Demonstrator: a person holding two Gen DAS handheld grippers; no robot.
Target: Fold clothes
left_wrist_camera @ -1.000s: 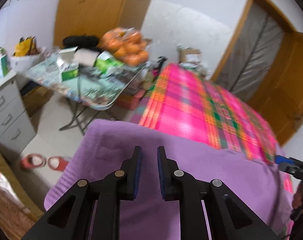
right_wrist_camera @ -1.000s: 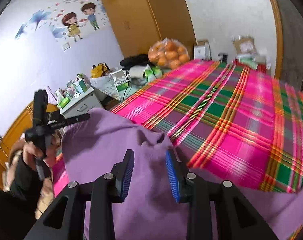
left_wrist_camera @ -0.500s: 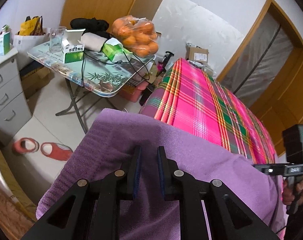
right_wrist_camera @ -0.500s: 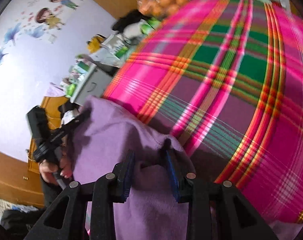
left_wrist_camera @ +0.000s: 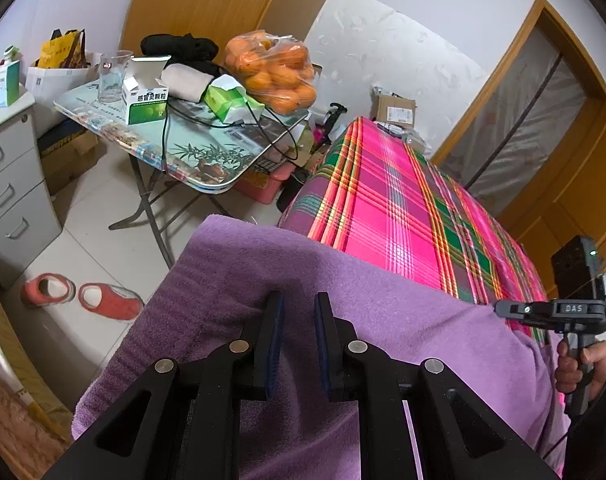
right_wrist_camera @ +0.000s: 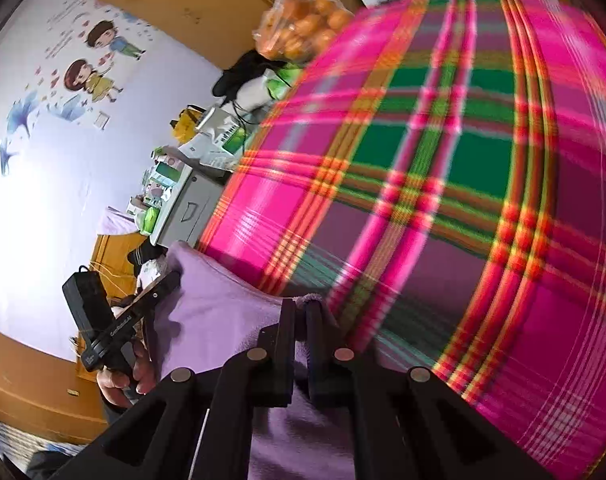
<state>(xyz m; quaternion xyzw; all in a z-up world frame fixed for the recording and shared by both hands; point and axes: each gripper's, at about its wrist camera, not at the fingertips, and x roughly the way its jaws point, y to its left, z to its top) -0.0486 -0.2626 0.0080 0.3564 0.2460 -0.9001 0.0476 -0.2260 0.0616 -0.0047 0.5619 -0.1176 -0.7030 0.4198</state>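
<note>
Purple garment on plaid bedsheet, left gripper and right gripper each clamping its edge

The garment lay under and around the left gripper, spreading right to the right gripper. Ahead and right of the left gripper stretched the bed. Ahead and left stood a folding table, with a bag of oranges on it. Left of the table stood a drawer cabinet; slippers lay on the floor beside it.
</note>
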